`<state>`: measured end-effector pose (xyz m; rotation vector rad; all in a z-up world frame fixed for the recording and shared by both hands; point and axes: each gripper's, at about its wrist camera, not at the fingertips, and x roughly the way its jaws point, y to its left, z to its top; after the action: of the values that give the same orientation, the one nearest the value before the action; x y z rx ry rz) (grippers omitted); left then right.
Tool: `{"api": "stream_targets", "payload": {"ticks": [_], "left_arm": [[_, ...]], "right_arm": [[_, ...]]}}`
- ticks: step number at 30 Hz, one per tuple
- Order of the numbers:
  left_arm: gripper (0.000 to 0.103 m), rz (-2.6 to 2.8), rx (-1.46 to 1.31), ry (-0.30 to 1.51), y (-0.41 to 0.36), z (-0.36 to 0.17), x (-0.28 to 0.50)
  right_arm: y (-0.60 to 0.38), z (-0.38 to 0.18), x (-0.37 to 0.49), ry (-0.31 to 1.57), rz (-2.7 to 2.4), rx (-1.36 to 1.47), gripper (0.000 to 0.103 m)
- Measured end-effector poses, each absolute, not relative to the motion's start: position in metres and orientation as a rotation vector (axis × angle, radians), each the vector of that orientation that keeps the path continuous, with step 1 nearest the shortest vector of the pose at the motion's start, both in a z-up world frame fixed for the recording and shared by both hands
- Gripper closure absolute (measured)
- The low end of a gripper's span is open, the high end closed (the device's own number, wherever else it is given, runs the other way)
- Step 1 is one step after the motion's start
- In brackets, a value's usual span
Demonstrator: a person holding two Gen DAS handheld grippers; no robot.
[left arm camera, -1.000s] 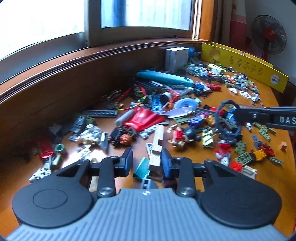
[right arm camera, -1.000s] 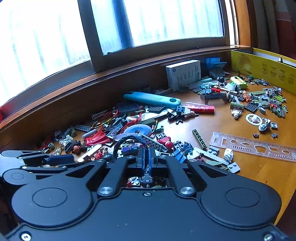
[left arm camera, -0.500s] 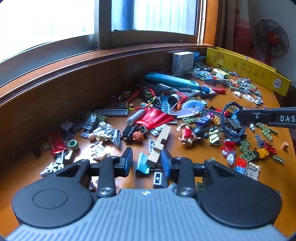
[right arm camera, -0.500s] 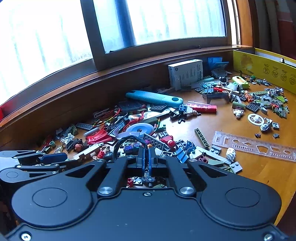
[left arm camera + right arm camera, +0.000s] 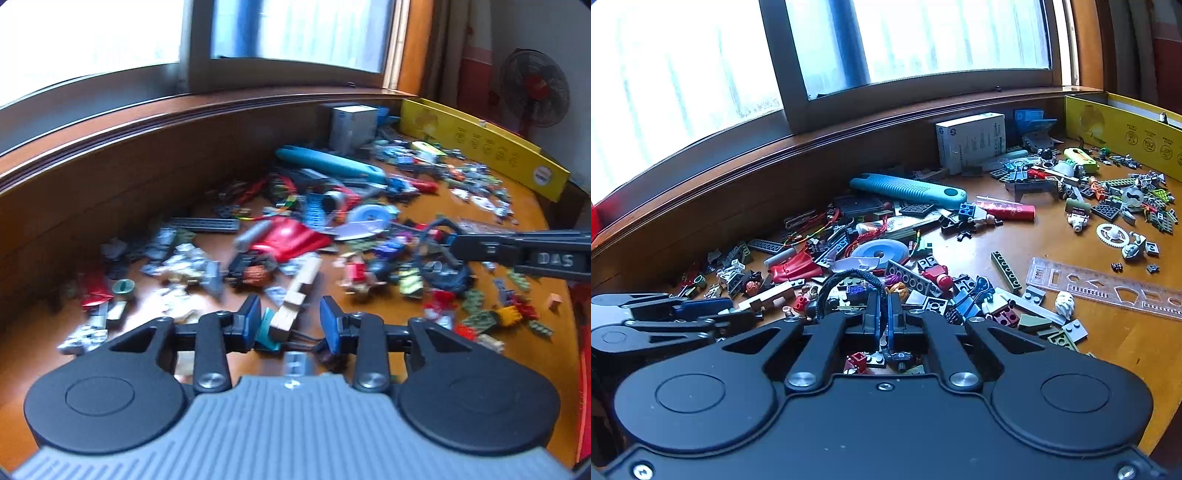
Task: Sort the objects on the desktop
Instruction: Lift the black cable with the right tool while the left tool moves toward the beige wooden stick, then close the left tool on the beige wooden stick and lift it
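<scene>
Wooden desktop [image 5: 1108, 343] beneath a window [image 5: 923, 37], strewn with small toy bricks and stationery. The left gripper [image 5: 290, 321] hangs low over the near part of the pile; its jaws have just been opening and now stand apart, with the near end of a notched wooden block [image 5: 295, 295] lying on the desk between them, touched by neither pad as far as the blurred left-wrist view allows. A teal piece [image 5: 266, 325] lies just beside the block's near end, against the left pad. The right gripper [image 5: 882, 314] has its jaws pressed together on a black cord loop [image 5: 849, 278], which arches up and to the left from the fingertips above the heap of bricks; in the left-wrist view the same gripper [image 5: 452, 245] reaches in from the right edge with the loop [image 5: 448, 273] at its tip. Farther back lie a red fabric piece [image 5: 291, 240], a long teal tool [image 5: 908, 190] and a white disc [image 5: 881, 251]; a white box [image 5: 971, 142] stands against the wooden wall under the window. To the right are a red tube [image 5: 1008, 210], a clear stencil ruler [image 5: 1104, 286] lying flat, a white gear [image 5: 1112, 233], and a yellow box [image 5: 1126, 129] along the far right edge. A standing fan [image 5: 533, 92] shows beyond the desk in the left-wrist view.
</scene>
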<state>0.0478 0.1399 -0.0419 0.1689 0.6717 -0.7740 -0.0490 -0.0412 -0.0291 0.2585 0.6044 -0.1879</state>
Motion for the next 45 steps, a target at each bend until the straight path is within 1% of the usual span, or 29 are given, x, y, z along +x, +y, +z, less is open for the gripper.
{"api": "stream_targets", "payload": {"ticks": [7, 10, 11, 12, 13, 14, 17, 20, 24, 36, 37, 38, 39, 41, 45], "left_arm": [[0.050, -0.983, 0.213, 0.673, 0.117, -0.042, 0.018], [0.048, -1.000, 0.259, 0.654, 0.113, -0.042, 0.012], [0.044, -0.992, 0.268, 0.646, 0.113, -0.041, 0.012], [0.038, -0.983, 0.273, 0.638, 0.115, -0.039, 0.014], [0.035, -0.979, 0.281, 0.633, 0.116, -0.038, 0.018], [0.028, -0.980, 0.294, 0.630, 0.117, -0.037, 0.022], [0.019, -0.987, 0.349, 0.605, 0.119, -0.036, 0.031], [0.016, -1.012, 0.394, 0.610, 0.117, -0.037, 0.039], [0.009, -1.029, 0.411, 0.613, 0.111, -0.041, 0.045], [0.008, -1.046, 0.395, 0.640, 0.097, -0.052, 0.055], [0.010, -1.049, 0.394, 0.642, 0.097, -0.052, 0.055], [0.013, -1.054, 0.394, 0.638, 0.098, -0.052, 0.054], [0.021, -1.060, 0.396, 0.635, 0.099, -0.051, 0.054], [0.026, -1.067, 0.397, 0.631, 0.100, -0.049, 0.053], [0.026, -1.051, 0.393, 0.628, 0.103, -0.047, 0.051]], "right_arm": [[-0.046, -0.029, -0.050, 0.600, -0.202, 0.270, 0.099], [-0.047, -0.029, -0.053, 0.598, -0.205, 0.276, 0.099], [-0.048, -0.029, -0.053, 0.598, -0.206, 0.277, 0.099], [-0.048, -0.029, -0.054, 0.598, -0.206, 0.279, 0.099], [-0.049, -0.029, -0.054, 0.598, -0.206, 0.281, 0.099], [-0.049, -0.029, -0.055, 0.599, -0.206, 0.283, 0.099], [-0.050, -0.030, -0.055, 0.601, -0.205, 0.287, 0.099], [-0.050, -0.030, -0.055, 0.600, -0.208, 0.288, 0.099], [-0.051, -0.030, -0.055, 0.600, -0.211, 0.290, 0.099], [-0.051, -0.031, -0.054, 0.604, -0.213, 0.293, 0.099], [-0.051, -0.031, -0.054, 0.603, -0.214, 0.293, 0.099], [-0.051, -0.031, -0.054, 0.603, -0.215, 0.294, 0.099], [-0.051, -0.031, -0.054, 0.603, -0.215, 0.294, 0.099], [-0.051, -0.031, -0.055, 0.601, -0.215, 0.295, 0.099], [-0.051, -0.029, -0.057, 0.593, -0.213, 0.293, 0.099]]}}
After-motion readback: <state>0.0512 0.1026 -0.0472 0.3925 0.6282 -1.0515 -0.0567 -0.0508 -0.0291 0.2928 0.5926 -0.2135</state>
